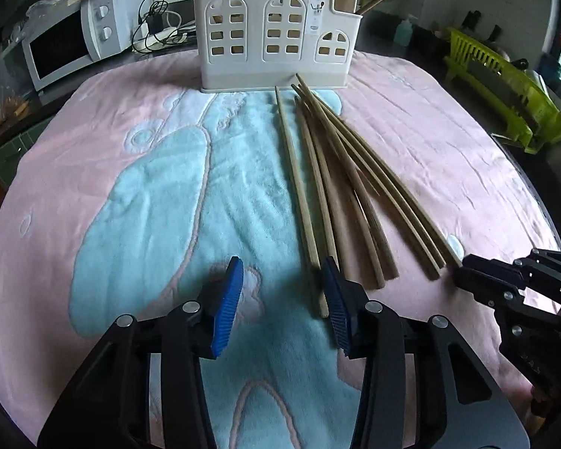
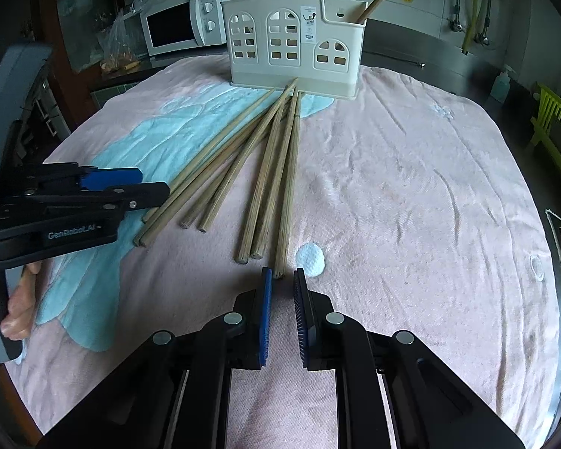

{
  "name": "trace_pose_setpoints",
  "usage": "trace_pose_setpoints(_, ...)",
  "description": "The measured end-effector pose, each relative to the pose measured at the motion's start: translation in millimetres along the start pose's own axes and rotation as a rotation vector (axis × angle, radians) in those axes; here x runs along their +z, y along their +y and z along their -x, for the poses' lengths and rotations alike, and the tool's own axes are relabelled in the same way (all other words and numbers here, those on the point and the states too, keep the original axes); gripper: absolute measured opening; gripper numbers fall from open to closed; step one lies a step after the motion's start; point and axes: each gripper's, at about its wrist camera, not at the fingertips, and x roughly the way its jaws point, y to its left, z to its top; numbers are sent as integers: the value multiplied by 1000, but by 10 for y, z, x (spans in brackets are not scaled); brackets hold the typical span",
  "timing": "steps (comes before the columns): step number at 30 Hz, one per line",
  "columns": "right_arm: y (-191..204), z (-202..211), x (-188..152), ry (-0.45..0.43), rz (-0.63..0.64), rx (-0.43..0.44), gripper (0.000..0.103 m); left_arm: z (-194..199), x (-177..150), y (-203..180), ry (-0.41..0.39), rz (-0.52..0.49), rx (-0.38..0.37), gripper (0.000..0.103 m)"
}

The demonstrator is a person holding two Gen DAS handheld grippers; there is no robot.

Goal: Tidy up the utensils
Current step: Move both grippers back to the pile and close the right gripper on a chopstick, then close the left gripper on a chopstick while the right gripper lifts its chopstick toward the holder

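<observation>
Several wooden chopsticks (image 1: 336,172) lie fanned on a pink and blue towel (image 1: 131,187), tips toward a white utensil holder (image 1: 273,33) that holds two sticks. The chopsticks (image 2: 265,172) and holder (image 2: 295,45) also show in the right wrist view. My left gripper (image 1: 282,273) is open and empty, its right finger beside the leftmost chopsticks' near ends. My right gripper (image 2: 282,280) is open a narrow gap, right at the near end of the rightmost chopstick (image 2: 286,202), not closed on it. The right gripper (image 1: 505,284) shows at the right in the left wrist view.
A white microwave (image 1: 67,45) stands at the back left, with cables (image 1: 157,26) beside it. A green dish rack (image 1: 505,86) stands at the right. The left gripper (image 2: 93,194) shows at the left in the right wrist view.
</observation>
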Motion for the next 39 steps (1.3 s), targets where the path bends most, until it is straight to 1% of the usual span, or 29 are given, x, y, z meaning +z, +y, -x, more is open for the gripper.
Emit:
trace_pose_setpoints(3,3,-6,6,-3,-1,0,12,-23,25,-54,4,-10,16,44)
trace_pose_setpoints(5,8,-11,8,-4,-2,-1,12,-63,20,-108,10,-31,53,43)
trace_pose_setpoints(8,5,-14,5,-4,-3,1,12,-58,33,-138,7,-50,94,37)
trace_pose_setpoints(9,7,-15,5,-4,-5,3,12,-51,41,-113,5,-48,108,34)
trace_pose_setpoints(11,9,-16,7,-4,-4,3,12,-35,53,-17,-4,-38,145,33)
trace_pose_setpoints(12,8,-19,6,-5,-3,3,12,-37,52,45,-2,-31,143,33)
trace_pose_setpoints(15,2,-16,16,-6,-6,4,12,-17,39,202,-14,-4,97,33)
trace_pose_setpoints(17,2,-15,21,-7,-8,4,12,-12,15,244,-25,-4,75,33)
trace_pose_setpoints(20,5,-20,25,-7,-8,3,12,13,-26,272,-53,8,-13,33)
trace_pose_setpoints(22,3,-20,23,-7,-9,4,12,2,-43,270,-63,17,-47,33)
trace_pose_setpoints(24,0,-25,28,-7,-11,5,12,-17,-41,256,-73,17,-58,33)
trace_pose_setpoints(30,-1,-59,69,-11,-14,5,12,-73,6,163,-71,-22,-41,33)
trace_pose_setpoints(35,-3,-93,89,-16,-17,5,12,-93,30,141,-71,-39,-29,28)
trace_pose_setpoints(39,9,-96,97,-18,-6,-4,11,-98,36,130,-69,-57,0,20)
